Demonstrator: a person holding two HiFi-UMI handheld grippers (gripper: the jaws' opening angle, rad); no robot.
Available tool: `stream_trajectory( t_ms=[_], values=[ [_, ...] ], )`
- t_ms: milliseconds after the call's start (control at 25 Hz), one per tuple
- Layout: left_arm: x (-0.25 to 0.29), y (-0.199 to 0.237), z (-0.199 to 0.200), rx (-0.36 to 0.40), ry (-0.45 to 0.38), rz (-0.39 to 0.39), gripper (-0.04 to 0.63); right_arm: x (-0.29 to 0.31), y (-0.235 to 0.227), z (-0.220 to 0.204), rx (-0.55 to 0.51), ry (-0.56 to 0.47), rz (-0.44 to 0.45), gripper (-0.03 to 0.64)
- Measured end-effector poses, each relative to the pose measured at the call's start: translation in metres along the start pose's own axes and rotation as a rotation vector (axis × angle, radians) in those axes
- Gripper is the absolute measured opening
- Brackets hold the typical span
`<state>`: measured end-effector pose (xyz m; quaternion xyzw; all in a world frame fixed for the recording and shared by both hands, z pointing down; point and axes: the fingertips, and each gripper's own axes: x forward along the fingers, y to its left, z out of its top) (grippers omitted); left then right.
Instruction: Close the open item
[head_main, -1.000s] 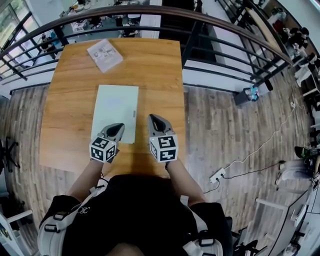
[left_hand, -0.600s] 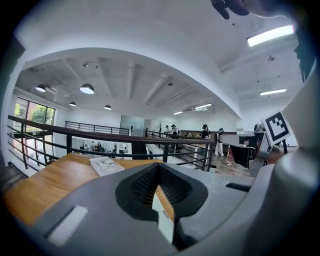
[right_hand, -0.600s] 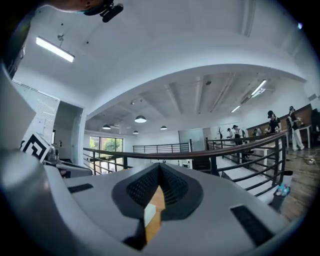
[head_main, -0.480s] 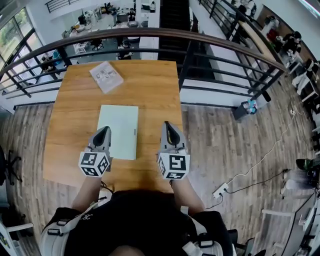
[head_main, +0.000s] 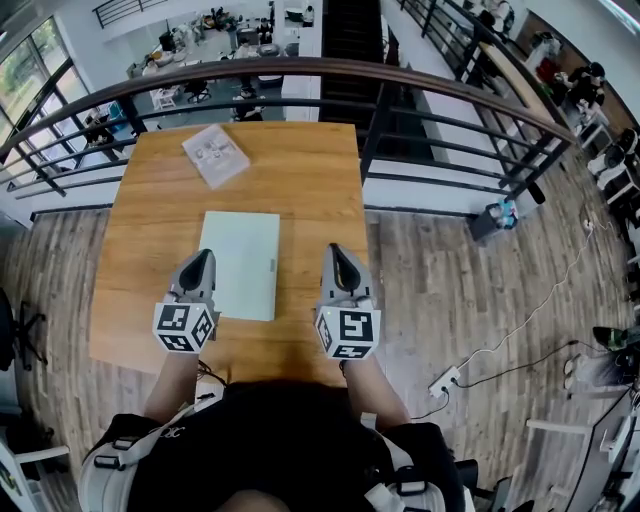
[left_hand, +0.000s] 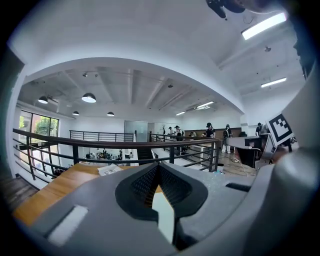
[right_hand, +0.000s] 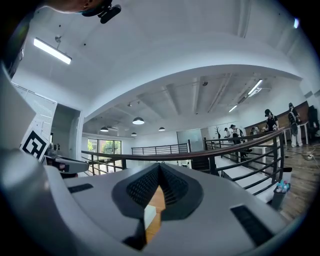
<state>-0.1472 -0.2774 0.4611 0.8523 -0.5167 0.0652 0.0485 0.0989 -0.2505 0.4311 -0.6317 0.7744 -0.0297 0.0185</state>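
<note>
A flat, pale green rectangular item (head_main: 240, 262) lies closed on the wooden table (head_main: 300, 190), a small mark on its right edge. My left gripper (head_main: 199, 258) hovers at the item's near left edge, jaws shut and empty. My right gripper (head_main: 336, 252) hangs over bare wood to the item's right, also shut with nothing in it. In the left gripper view the left gripper (left_hand: 159, 167) has its jaws pressed together, and a strip of the pale item (left_hand: 163, 212) shows below them. The right gripper view shows the right gripper (right_hand: 159, 167) shut above the wood.
A printed booklet (head_main: 215, 155) lies at the table's far left corner. A dark metal railing (head_main: 330, 68) curves around the far and right sides of the table, with a lower floor beyond it. The table's right edge is close to my right gripper.
Both grippers have drawn apart: the left one slid left off the pale item, the right one shifted right. In the last half second they barely moved.
</note>
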Motion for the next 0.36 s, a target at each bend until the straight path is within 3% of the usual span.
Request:
stream_trajectory(
  t_ms=[360],
  values=[
    [-0.001,0.003,-0.009,0.003,0.017,-0.01,0.003,0.004,0.013,-0.009,0.004,0.011,0.027,0.002]
  ],
)
